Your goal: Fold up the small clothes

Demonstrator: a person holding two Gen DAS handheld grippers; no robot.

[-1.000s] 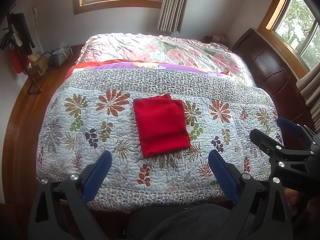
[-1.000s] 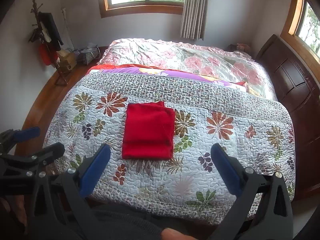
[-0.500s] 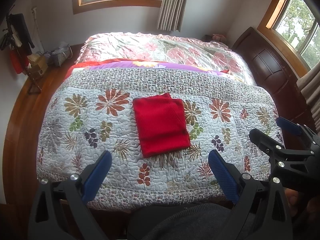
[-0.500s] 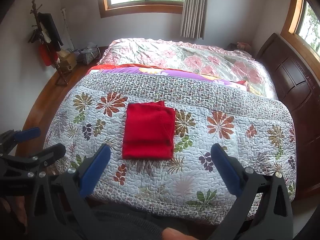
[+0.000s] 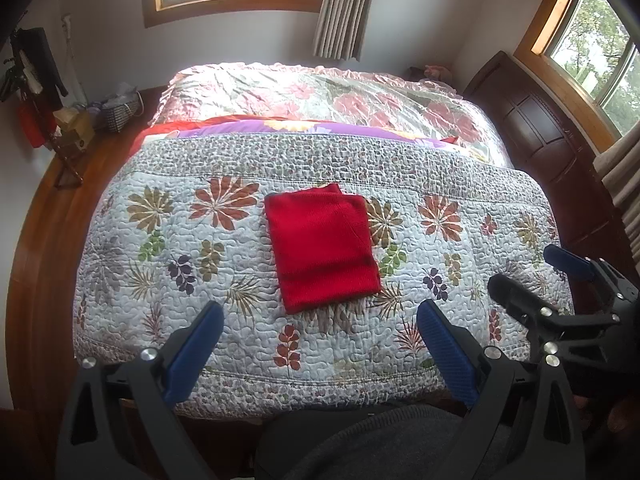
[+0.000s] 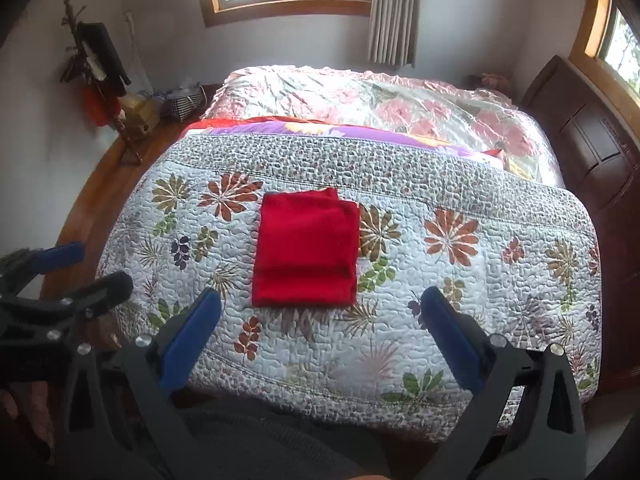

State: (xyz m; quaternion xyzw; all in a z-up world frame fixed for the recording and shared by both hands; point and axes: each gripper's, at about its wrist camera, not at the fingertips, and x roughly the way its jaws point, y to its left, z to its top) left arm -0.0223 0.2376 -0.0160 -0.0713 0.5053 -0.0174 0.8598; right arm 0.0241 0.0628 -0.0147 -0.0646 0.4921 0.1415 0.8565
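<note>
A red garment [image 5: 322, 246] [image 6: 306, 248] lies folded into a neat rectangle on the floral quilt [image 5: 160, 264] [image 6: 460, 280], near its middle. My left gripper [image 5: 318, 320] hangs open in front of the bed's near edge, well short of the garment, with nothing between its blue pads. My right gripper [image 6: 320, 308] is also open and empty, held back from the garment at about the same distance. Each gripper appears at the side of the other's view: the right gripper [image 5: 560, 280] and the left gripper [image 6: 76, 270].
The bed fills most of the room, with a pink floral cover [image 5: 320, 96] behind the quilt. A dark wooden headboard [image 5: 532, 128] stands on the right. A coat stand [image 6: 100, 76] and a basket [image 6: 182, 102] are at the back left on the wooden floor [image 5: 44, 224].
</note>
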